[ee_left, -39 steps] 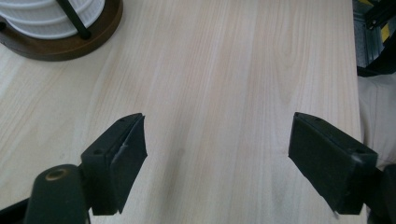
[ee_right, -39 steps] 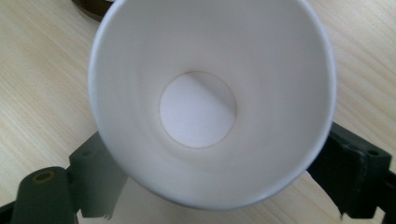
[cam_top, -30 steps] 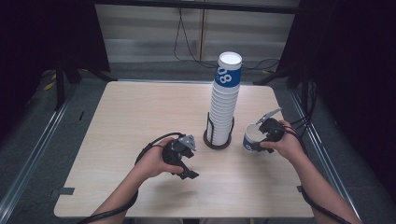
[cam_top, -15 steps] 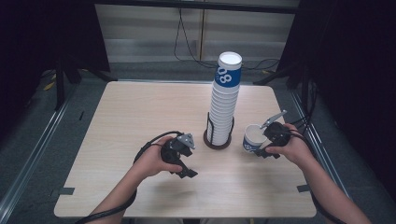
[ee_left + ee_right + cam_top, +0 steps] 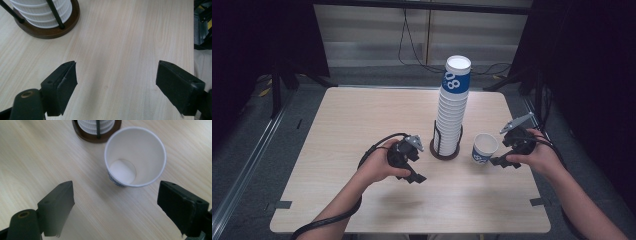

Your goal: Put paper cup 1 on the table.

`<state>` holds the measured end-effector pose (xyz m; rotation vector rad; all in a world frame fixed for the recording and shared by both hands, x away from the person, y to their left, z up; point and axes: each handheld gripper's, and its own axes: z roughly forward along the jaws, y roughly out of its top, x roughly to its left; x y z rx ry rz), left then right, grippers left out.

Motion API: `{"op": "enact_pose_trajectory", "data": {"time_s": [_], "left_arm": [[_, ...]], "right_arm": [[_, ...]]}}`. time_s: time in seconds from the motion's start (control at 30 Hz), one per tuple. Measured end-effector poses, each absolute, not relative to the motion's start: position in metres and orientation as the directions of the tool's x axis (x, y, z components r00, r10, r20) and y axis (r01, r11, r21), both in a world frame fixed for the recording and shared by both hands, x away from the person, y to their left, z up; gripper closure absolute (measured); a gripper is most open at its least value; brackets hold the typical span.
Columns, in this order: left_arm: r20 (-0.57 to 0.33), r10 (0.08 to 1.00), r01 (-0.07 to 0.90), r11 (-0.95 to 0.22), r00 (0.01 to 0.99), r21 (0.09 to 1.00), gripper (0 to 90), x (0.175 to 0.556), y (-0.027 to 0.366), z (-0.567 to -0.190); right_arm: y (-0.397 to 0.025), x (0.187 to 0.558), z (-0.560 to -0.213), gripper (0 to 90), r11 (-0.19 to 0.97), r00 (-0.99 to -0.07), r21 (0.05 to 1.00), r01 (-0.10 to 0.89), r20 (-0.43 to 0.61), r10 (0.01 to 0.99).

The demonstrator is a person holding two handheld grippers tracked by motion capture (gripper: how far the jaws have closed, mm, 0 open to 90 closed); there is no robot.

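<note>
1. Black-jawed, the left gripper (image 5: 411, 162) is sitting on the left half of the wooden table (image 5: 362, 115), just left of the cup holder (image 5: 447, 150); its jaws are standing wide apart over bare wood, with nothing between them.
2. The tall stack of white paper cups (image 5: 453, 107) is standing upright in the holder at mid-table, between the two hands.
3. The single paper cup (image 5: 484, 148) is standing upright on the table, mouth up and empty, just right of the holder and apart from it.
4. The right gripper (image 5: 507, 152) is sitting just right of that cup, near but not touching; its jaws are spread wide and holding nothing.
5. In the right gripper view the cup (image 5: 135, 157) is lying straight ahead of the jaws and a little toward the right jaw, just beyond the tips rather than between them.
6. Judgement: the right hand is plainly the nearer one. The cup's long axis is running vertically, so a short level advance toward the holder should be bringing the wall between the jaws.
</note>
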<state>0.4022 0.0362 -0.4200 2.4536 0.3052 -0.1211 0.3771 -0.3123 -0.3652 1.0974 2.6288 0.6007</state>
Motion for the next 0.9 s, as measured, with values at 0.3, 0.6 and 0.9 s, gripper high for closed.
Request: {"op": "enact_pose_trajectory", "data": {"time_s": [0.3,0.6,0.9], "left_arm": [[-0.153,0.220,0.267,-0.744,0.963,0.613,17.0,0.410,0.038,-0.409],[-0.152,0.236,0.279,-0.739,0.960,0.613,17.0,0.417,0.042,-0.403],[-0.140,0.242,0.276,-0.739,0.960,0.614,17.0,0.425,0.043,-0.394]], "right_arm": [[-0.296,0.385,-0.343,13.6,0.645,-0.725,0.490,0.586,-0.036,0.687],[-0.271,0.399,-0.327,13.6,0.653,-0.750,0.521,0.550,-0.036,0.660],[-0.255,0.406,-0.312,13.8,0.659,-0.773,0.551,0.512,-0.040,0.634]]}}
